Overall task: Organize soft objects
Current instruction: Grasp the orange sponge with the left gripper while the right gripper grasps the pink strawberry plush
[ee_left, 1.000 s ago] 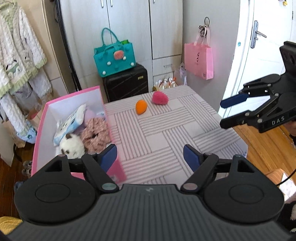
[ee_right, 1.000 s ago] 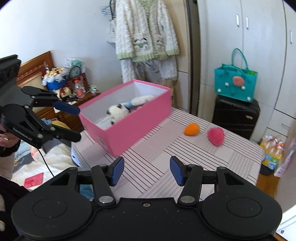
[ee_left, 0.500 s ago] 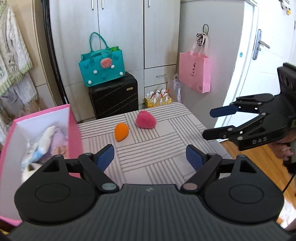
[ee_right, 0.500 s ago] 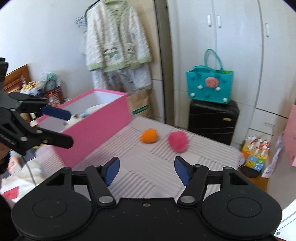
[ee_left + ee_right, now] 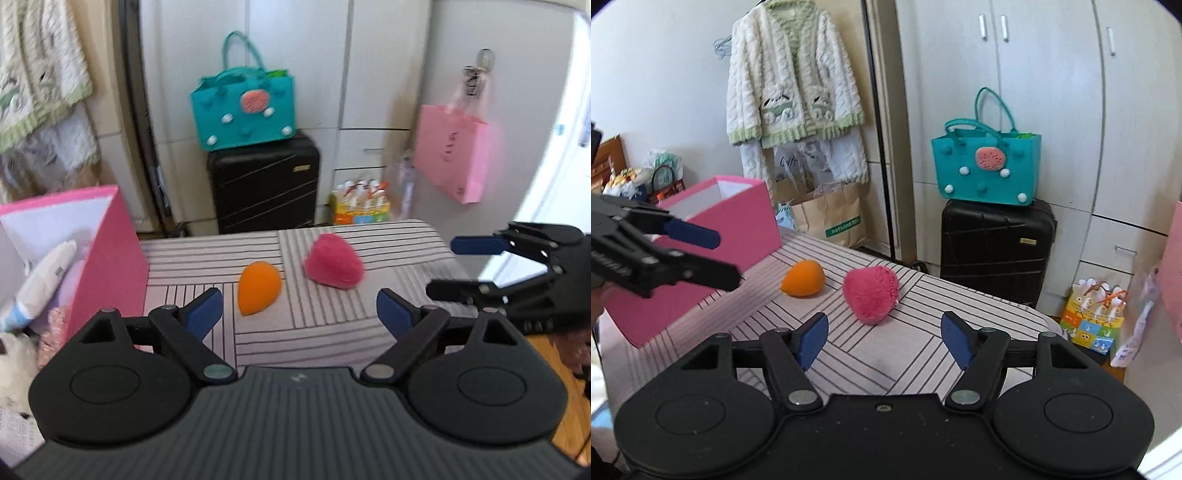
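An orange egg-shaped sponge and a fluffy pink puff lie side by side on the striped table. They also show in the right wrist view, the sponge left of the puff. My left gripper is open and empty, just short of the sponge. My right gripper is open and empty, just short of the puff. A pink box at the table's left holds several soft toys; it also shows in the right wrist view.
A black suitcase with a teal bag on top stands behind the table. A pink paper bag hangs at the right. A knitted cardigan hangs behind the box. The table's right edge drops to a wooden floor.
Both grippers have swung from the pink box toward the sponge and the puff and moved closer to them. Both stay open and empty.
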Tool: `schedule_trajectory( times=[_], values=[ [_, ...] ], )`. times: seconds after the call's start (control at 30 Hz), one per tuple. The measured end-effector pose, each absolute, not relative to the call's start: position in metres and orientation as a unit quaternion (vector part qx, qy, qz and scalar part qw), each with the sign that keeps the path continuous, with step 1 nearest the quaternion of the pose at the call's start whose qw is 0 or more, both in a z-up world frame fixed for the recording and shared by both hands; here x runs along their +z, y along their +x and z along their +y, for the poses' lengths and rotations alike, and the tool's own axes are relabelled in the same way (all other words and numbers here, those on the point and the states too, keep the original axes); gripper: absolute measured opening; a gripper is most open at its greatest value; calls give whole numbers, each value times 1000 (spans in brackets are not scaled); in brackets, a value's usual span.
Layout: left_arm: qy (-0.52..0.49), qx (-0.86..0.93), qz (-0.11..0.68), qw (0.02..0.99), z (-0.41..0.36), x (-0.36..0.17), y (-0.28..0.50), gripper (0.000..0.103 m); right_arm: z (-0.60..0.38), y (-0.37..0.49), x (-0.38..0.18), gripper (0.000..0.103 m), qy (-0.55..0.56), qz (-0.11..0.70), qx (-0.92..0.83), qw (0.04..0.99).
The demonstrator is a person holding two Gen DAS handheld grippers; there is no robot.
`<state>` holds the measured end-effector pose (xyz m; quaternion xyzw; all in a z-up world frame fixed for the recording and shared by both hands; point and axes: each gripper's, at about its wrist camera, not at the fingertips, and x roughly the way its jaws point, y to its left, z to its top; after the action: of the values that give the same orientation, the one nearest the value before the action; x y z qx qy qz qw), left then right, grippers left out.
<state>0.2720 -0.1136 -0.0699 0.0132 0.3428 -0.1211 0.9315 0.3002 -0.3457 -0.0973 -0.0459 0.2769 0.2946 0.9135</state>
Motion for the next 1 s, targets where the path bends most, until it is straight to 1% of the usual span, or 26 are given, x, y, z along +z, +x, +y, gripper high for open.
schedule_trajectory(
  times=[0.17,0.47,0.7,0.77,0.87,0.9,0.93,1.0],
  values=[
    [1,-86,352,932,-114,-92,298,89,-333,322,-114,72,-66,284,318,902],
    [-20,-47,367,929,-111,-114,331,86,-303,360,-133,72,-90,308,350,880],
    [-26,-36,368,929,-108,-122,338,78,-297,376,-138,72,-67,310,353,880],
    [-29,-37,376,926,-107,-125,339,71,-296,379,-138,72,-58,313,352,880],
    [-41,-41,385,921,-104,-129,340,66,-293,382,-139,71,-57,314,349,881],
    [-42,-41,386,921,-105,-129,341,64,-292,382,-140,65,-56,317,349,880],
    [-42,-40,386,921,-104,-131,341,60,-292,381,-141,54,-57,320,349,879],
    [-43,-50,382,922,-106,-131,341,57,-290,380,-141,46,-60,321,345,880]
  ],
)
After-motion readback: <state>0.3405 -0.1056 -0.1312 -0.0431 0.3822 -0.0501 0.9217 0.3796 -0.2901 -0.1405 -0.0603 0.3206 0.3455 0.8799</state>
